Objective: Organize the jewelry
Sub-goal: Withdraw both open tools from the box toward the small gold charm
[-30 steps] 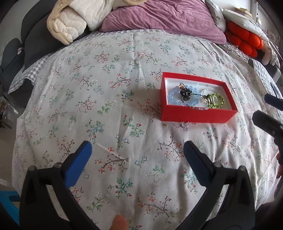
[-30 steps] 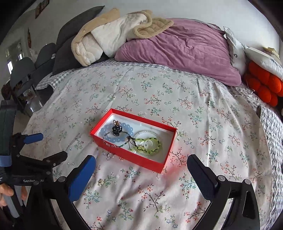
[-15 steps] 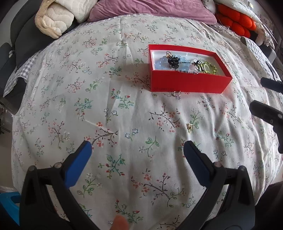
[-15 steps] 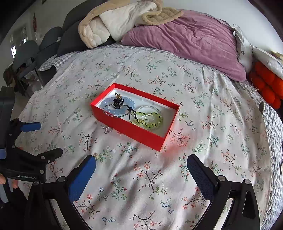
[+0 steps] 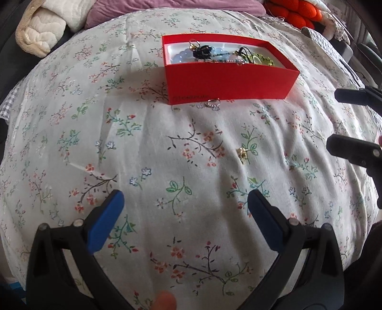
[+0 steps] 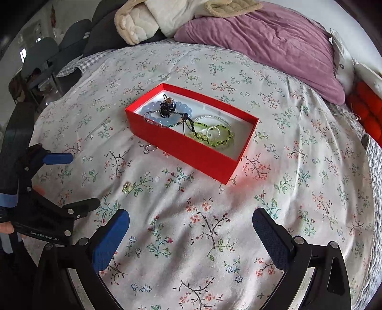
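A red box [image 5: 229,82] [image 6: 191,149] sits on the floral bedspread and holds a blue bead bracelet [image 6: 152,112], a black beaded piece [image 6: 167,107] and a green-and-black bracelet [image 6: 214,136]. A small silver ring [image 5: 213,103] [image 6: 150,148] lies on the cloth against the box's near wall. A small gold piece [image 5: 243,152] [image 6: 126,188] lies loose nearer to me. My left gripper [image 5: 183,202] [image 6: 71,181] is open and empty, low over the cloth short of the gold piece. My right gripper [image 6: 191,224] [image 5: 334,119] is open and empty too.
The floral bedspread [image 6: 274,209] covers the whole bed. A purple pillow [image 6: 262,43], cream quilted blankets [image 6: 152,19] and an orange cushion [image 6: 365,105] lie at the head. Grey chairs [image 6: 47,52] stand beyond the bed's left edge.
Both grippers have drawn closer to the box and lower over the bed. The gold piece, out of view a second ago, now lies ahead of my left gripper. Both stayed open.
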Demonstrator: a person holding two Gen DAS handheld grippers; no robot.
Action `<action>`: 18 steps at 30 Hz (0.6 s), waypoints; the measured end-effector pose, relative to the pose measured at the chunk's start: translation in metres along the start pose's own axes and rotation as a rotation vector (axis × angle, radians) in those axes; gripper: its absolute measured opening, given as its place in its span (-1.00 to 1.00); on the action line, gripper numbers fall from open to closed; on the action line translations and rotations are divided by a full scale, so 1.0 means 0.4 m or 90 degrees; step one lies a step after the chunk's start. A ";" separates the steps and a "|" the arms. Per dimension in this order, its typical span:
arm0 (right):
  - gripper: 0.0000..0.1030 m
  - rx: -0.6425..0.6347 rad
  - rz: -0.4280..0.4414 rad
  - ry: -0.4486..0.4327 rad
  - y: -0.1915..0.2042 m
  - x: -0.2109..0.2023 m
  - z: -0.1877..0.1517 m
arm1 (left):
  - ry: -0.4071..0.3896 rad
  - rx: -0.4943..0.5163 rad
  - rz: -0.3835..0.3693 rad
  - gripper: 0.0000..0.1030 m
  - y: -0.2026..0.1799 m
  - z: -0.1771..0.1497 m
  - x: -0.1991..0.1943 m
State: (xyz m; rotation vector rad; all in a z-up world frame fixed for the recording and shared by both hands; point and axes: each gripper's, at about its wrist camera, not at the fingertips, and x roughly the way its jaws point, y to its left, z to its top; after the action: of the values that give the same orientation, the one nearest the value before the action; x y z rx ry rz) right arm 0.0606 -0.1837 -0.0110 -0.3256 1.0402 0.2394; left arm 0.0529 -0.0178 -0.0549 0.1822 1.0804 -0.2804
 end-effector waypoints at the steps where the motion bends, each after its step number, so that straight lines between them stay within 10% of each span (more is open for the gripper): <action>1: 1.00 -0.002 0.005 0.003 0.000 0.006 -0.004 | -0.007 0.009 0.001 0.99 -0.005 -0.001 0.007; 9: 1.00 -0.017 0.012 0.021 -0.002 0.038 -0.017 | -0.048 0.059 -0.031 0.99 -0.068 0.022 0.024; 18: 1.00 0.001 0.031 0.015 -0.017 0.051 -0.011 | -0.076 0.031 -0.095 0.18 -0.076 0.043 0.026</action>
State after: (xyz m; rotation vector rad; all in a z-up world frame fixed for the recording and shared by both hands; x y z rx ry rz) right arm 0.0695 -0.1909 -0.0300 -0.3030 1.0730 0.2783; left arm 0.0624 -0.0531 -0.0566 0.1263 0.9706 -0.4465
